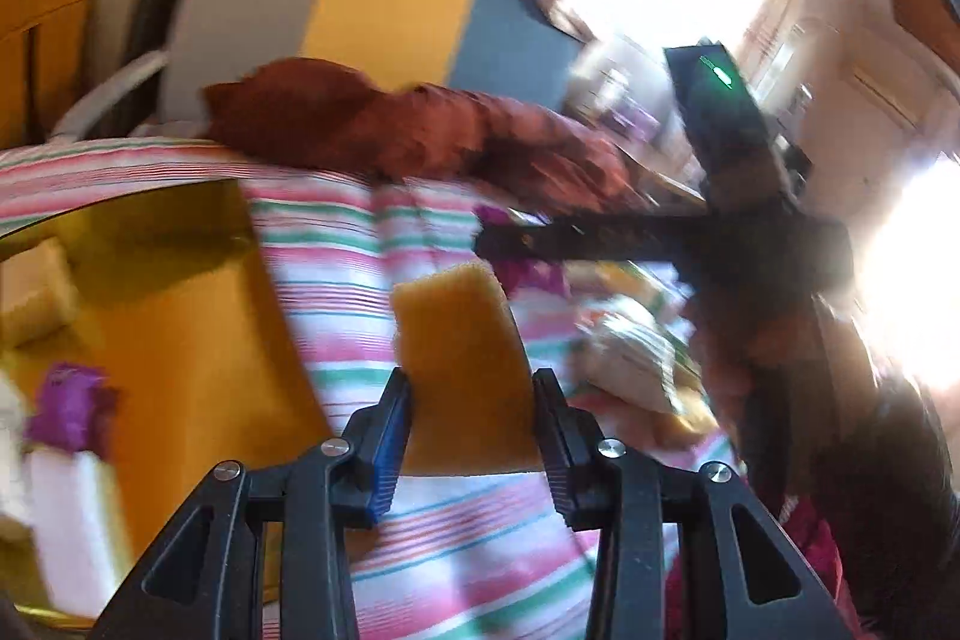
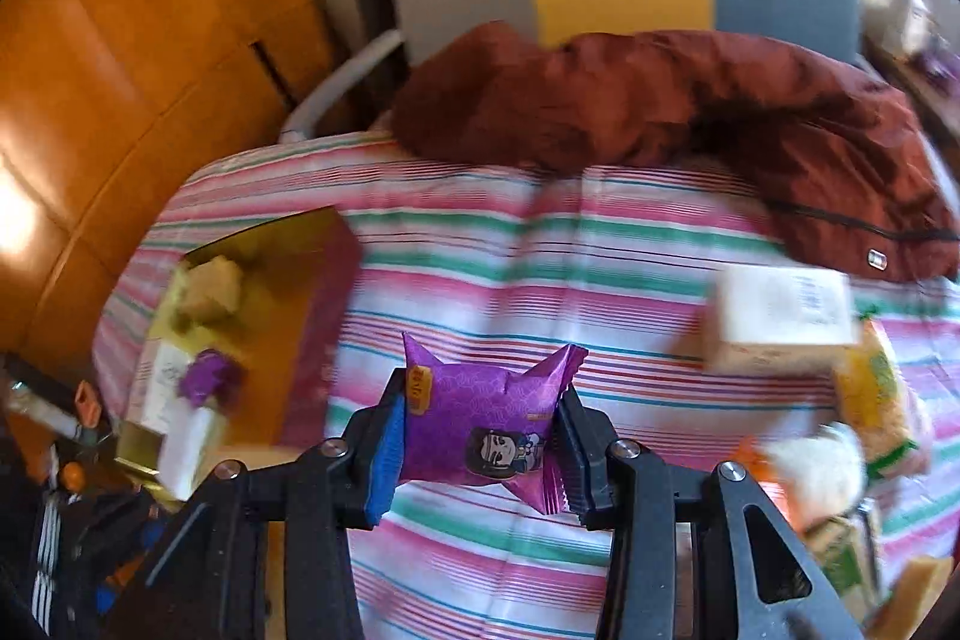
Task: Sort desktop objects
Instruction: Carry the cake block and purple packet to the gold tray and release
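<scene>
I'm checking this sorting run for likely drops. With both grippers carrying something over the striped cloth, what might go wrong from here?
1. The right gripper pinches the purple snack packet by its puffy, slick wrapper; it may slip out in transit.
2. The left gripper squeezes the orange sponge, which sticks far past the pads and might snag the gold box wall.
3. That box already holds items, so two drops at once may collide.

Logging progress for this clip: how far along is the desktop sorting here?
Partly done. The gold box already holds a sponge piece, a purple packet and a white carton. In hand: the left gripper grips an orange sponge; the right gripper grips a purple snack packet. Left: a white box and several packets on the striped cloth.
</scene>
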### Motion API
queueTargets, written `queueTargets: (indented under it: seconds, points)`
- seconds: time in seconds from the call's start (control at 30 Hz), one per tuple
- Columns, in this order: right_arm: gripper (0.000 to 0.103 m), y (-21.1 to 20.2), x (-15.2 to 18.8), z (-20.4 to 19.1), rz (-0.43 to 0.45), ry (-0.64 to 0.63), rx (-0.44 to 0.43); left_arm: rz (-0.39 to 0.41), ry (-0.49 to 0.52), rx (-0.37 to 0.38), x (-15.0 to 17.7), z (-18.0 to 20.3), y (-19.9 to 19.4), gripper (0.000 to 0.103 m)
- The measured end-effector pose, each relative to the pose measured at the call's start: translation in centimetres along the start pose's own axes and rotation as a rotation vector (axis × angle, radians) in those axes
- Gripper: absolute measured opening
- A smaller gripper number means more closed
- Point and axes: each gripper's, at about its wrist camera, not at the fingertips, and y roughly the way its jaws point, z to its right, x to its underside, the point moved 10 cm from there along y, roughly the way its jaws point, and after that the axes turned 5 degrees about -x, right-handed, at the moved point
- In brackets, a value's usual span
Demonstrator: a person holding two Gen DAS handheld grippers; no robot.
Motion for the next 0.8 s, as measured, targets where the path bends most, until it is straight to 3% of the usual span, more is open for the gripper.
queueTargets:
  seconds: [0.13,0.27,0.37,0.4,0.47,0.57,0.8]
  points:
    - [0.044,2.3,-0.8,-5.1,-0.02,-0.044,-0.078,0.049,-0.062,-0.125,-1.3,-6.0,-2.0,0.04]
    - [0.046,5.0,-2.4,-10.9,-0.036,-0.064,-0.16,0.099,-0.134,-0.318,-3.2,-13.5,-4.0,0.041]
    - [0.059,6.2,-4.3,-15.1,-0.019,-0.018,-0.281,0.114,-0.209,-0.426,-4.1,-18.6,-5.5,0.056]
    - [0.072,6.3,-4.8,-15.9,-0.011,-0.007,-0.299,0.108,-0.237,-0.454,-4.0,-20.1,-5.9,0.057]
    - [0.08,6.6,-5.4,-17.3,0.003,0.007,-0.311,0.09,-0.292,-0.452,-3.6,-22.0,-6.2,0.058]
    - [0.08,6.9,-4.8,-18.4,-0.008,-0.001,-0.326,0.094,-0.315,-0.484,-2.4,-23.4,-6.9,0.058]
    - [0.083,7.2,-0.1,-16.7,-0.07,0.0,-0.273,0.051,-0.356,-0.458,1.3,-23.0,-6.3,0.058]
